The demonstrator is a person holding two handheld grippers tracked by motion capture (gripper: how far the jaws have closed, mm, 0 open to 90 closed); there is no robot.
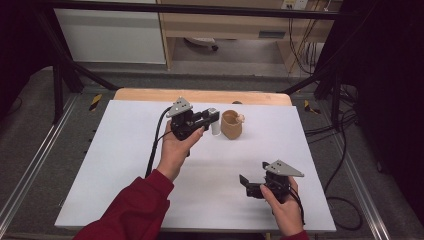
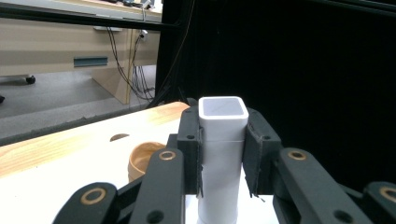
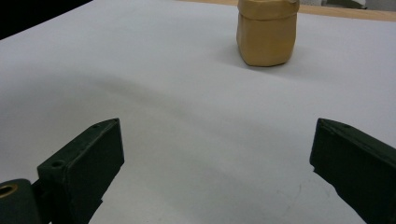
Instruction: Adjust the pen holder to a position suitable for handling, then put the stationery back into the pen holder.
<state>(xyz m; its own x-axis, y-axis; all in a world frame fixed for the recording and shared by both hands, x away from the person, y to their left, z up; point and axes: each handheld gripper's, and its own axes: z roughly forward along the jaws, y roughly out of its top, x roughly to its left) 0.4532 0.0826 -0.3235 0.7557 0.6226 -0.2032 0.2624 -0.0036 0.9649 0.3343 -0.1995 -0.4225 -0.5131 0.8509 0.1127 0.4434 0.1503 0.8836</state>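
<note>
I see my left gripper (image 1: 214,120) at the far middle of the white sheet-covered table (image 1: 125,165), its two black jaws pinching a small white square-section plastic container (image 1: 215,122) from both sides. In the left gripper view that container (image 2: 222,154) stands upright between the jaw pads, its flat greyish top (image 2: 223,108) rising just above them and its base reaching down to the white surface, though I cannot tell whether it rests there or is just lifted. Just beside it sits a tan, soft-looking cup-shaped pouch with a rolled rim (image 1: 231,124), near the container but not touching it as far as I can judge; from the left gripper view I catch its open brown mouth (image 2: 144,158) low and to the left of the jaws. My right gripper (image 1: 247,184) hangs near the front right of the table, well apart from both objects, with its jaws spread wide and nothing between them. In the right gripper view the two black pads (image 3: 88,158) frame bare white surface, and the tan pouch (image 3: 267,32) stands upright farther ahead. A red sleeve (image 1: 135,205) covers the left forearm.
</note>
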